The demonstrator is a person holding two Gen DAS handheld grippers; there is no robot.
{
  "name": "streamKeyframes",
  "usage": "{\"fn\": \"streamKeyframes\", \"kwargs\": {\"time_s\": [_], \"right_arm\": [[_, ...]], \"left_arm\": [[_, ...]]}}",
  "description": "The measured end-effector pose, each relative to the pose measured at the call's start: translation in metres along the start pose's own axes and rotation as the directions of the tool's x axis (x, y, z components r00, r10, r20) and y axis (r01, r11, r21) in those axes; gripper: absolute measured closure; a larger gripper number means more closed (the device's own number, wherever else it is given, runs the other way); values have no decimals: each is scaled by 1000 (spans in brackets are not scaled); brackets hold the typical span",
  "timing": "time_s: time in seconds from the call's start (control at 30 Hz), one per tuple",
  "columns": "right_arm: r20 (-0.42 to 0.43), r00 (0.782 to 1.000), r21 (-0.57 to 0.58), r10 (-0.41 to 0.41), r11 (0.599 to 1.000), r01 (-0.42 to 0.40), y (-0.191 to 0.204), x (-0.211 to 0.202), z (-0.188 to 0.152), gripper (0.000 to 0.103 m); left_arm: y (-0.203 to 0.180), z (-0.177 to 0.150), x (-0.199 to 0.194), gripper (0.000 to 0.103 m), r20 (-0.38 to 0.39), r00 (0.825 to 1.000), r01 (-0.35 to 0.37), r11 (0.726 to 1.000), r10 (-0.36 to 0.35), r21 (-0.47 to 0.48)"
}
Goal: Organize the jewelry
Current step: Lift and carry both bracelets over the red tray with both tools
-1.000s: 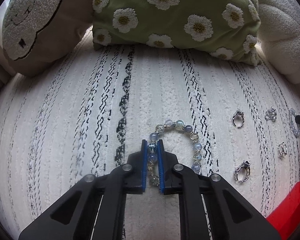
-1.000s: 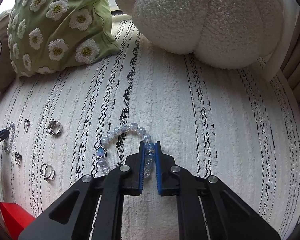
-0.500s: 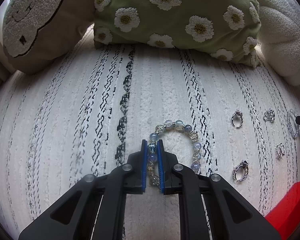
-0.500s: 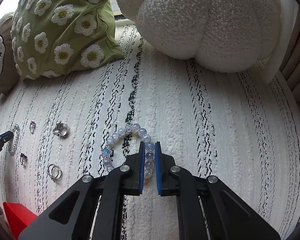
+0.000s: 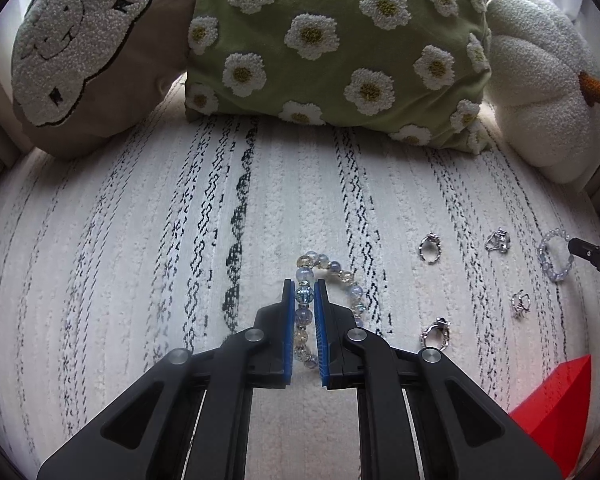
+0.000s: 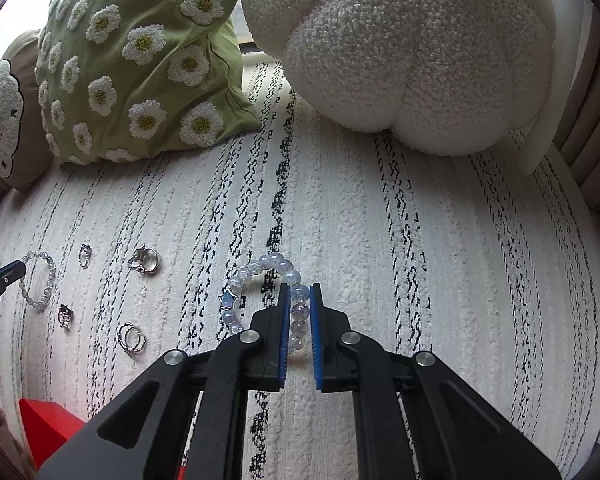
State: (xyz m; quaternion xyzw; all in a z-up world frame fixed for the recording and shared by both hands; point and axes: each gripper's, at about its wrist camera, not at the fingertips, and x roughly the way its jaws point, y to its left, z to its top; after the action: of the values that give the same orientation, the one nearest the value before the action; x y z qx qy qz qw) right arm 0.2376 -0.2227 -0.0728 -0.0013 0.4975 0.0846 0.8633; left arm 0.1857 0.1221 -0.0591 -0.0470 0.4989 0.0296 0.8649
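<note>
Item: two beaded bracelets, light, limp, slippery. I am pinching the mixed bracelet point(image 5: 328, 276) in the left gripper point(image 5: 304, 298) and the pale-blue bracelet point(image 6: 260, 276) in the right gripper point(image 6: 299, 304), fingers narrow across single strands.

Green daisy cushion point(image 5: 332, 44), striped rug point(image 5: 140, 240)

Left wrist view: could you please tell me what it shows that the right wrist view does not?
Only left wrist: the left gripper clamping the amber-and-blue bead bracelet up close. Only right wrist: the right gripper clamping the clear bead bracelet, with its blue star bead. Both: four silver jewelry pieces, the green daisy pillow, a red object.
</note>
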Motion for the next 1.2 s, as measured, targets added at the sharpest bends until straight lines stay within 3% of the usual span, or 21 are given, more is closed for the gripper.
{"fn": "streamKeyframes", "kwargs": {"time_s": [0.53,0.67,1.03,1.2], "right_arm": [[156,987,-118,43,993,-25,45,-93,-15,93],[188,981,-149,53,988,-25,53,-112,-26,93],[302,946,-220,122,974,-56,67,-179,-82,93],[304,940,-255,155,964,-77,75,-187,-117,93]], "left_arm": [[-43,-18,-88,94,121,992,13,999,-19,50],[-56,-30,-109,94,169,986,-29,997,16,72],[-85,-85,-166,94,250,966,30,985,-72,168],[-98,-118,-181,94,268,958,53,978,-107,201]]}}
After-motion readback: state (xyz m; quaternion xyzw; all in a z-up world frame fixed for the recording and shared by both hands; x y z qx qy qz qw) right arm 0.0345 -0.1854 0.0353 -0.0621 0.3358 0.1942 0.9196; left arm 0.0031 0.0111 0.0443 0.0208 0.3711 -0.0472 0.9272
